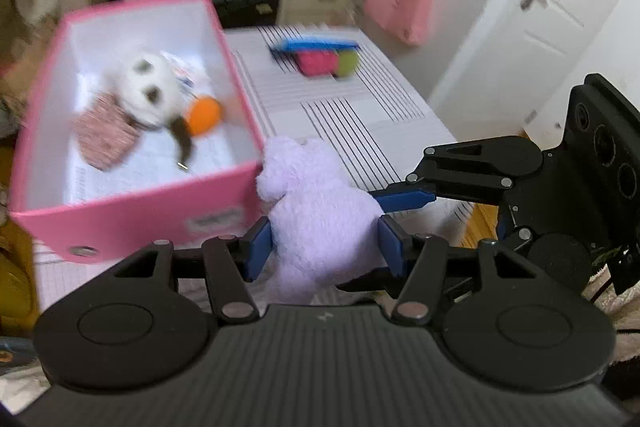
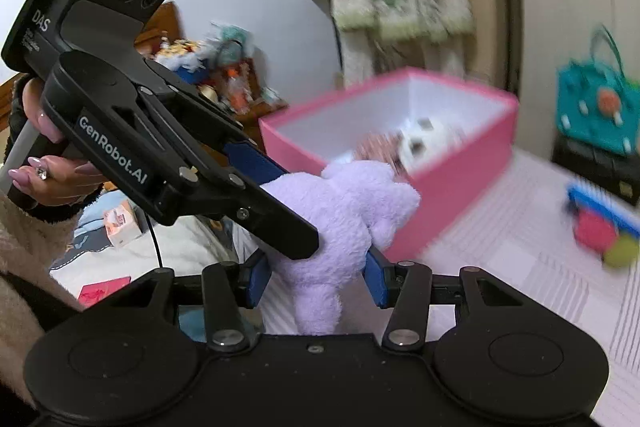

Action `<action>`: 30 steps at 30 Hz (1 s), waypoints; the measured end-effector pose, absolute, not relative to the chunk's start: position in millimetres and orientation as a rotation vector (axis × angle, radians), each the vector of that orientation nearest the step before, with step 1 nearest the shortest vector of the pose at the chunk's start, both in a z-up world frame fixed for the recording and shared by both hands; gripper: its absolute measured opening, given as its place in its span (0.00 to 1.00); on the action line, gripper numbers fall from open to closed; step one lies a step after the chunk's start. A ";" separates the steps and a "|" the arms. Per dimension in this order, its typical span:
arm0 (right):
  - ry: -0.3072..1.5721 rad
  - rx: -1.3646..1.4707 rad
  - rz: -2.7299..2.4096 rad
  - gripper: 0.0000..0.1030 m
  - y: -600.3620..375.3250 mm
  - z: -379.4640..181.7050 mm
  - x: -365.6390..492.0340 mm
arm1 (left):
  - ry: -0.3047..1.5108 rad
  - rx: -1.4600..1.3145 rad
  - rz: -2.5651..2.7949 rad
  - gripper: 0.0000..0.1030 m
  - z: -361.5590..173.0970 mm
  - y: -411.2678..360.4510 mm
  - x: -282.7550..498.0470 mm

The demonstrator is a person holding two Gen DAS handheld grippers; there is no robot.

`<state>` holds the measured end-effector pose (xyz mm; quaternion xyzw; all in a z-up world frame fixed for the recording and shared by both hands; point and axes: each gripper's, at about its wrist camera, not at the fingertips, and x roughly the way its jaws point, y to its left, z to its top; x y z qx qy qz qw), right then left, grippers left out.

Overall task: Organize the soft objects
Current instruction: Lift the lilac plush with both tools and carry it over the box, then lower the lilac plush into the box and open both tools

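Left wrist: striped tabletop (image 1: 352,131), pink box (image 1: 132,211), white door (image 1: 532,15)

A fluffy lilac plush toy (image 1: 320,203) is seen lifted clear of the striped white table (image 1: 360,115), just beside the near corner of an open pink cardboard box (image 1: 132,223). Inside the box, a white plush animal with dark patches (image 1: 150,89), a round orange soft ball (image 1: 204,115) and a pink knitted pouch (image 1: 106,137) are found lying together.
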<state>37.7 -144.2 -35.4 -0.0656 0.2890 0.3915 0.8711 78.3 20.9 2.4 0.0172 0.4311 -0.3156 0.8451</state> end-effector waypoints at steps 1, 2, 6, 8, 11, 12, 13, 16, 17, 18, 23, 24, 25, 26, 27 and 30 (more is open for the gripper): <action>0.584 -0.155 0.831 0.53 -137.5 -29.7 41.7 | 0.892 0.030 -0.652 0.54 8.8 28.5 78.6; 0.571 -0.165 0.837 0.53 -132.4 -25.2 44.6 | 0.876 0.025 -0.639 0.54 13.8 34.6 79.3; 0.547 -0.219 0.850 0.53 -111.3 -4.8 67.1 | 0.816 0.005 -0.601 0.56 29.8 55.8 88.5; 0.550 -0.236 0.857 0.53 -102.8 3.8 79.2 | 0.788 0.010 -0.587 0.57 36.3 64.2 96.8; 0.551 -0.267 0.870 0.53 -88.9 14.7 105.1 | 0.767 0.004 -0.561 0.57 42.9 75.5 116.7; 0.552 -0.281 0.876 0.53 -83.9 15.6 114.9 | 0.764 0.001 -0.553 0.57 44.3 79.7 124.8; 0.557 -0.293 0.882 0.53 -80.0 16.3 124.0 | 0.769 -0.003 -0.543 0.57 45.1 83.5 135.3; 0.610 -0.284 0.900 0.53 -67.1 14.0 160.6 | 0.807 -0.018 -0.520 0.57 41.3 92.7 169.8; 0.640 -0.271 0.909 0.53 -64.3 11.1 173.1 | 0.829 -0.023 -0.516 0.57 38.8 95.3 180.4; 0.670 -0.261 0.917 0.53 -61.9 7.4 184.0 | 0.855 -0.031 -0.513 0.57 35.4 97.8 191.6; 0.796 -0.231 0.966 0.53 -51.4 -16.5 222.2 | 0.978 -0.037 -0.496 0.57 12.5 103.6 233.1; 0.821 -0.231 0.979 0.53 -49.8 -21.5 226.6 | 1.000 -0.036 -0.493 0.57 7.2 103.7 238.6; 0.847 -0.232 0.990 0.53 -47.8 -27.2 232.1 | 1.023 -0.031 -0.491 0.57 1.6 103.7 242.4; 0.869 -0.230 0.999 0.53 -45.2 -31.6 235.9 | 1.039 -0.026 -0.490 0.57 -3.1 104.0 245.5; 0.891 -0.228 1.007 0.53 -43.0 -35.7 239.0 | 1.052 -0.019 -0.490 0.57 -7.2 104.1 246.8; 0.923 -0.248 1.021 0.53 -38.0 -44.5 239.7 | 1.082 -0.004 -0.495 0.57 -16.8 106.4 248.8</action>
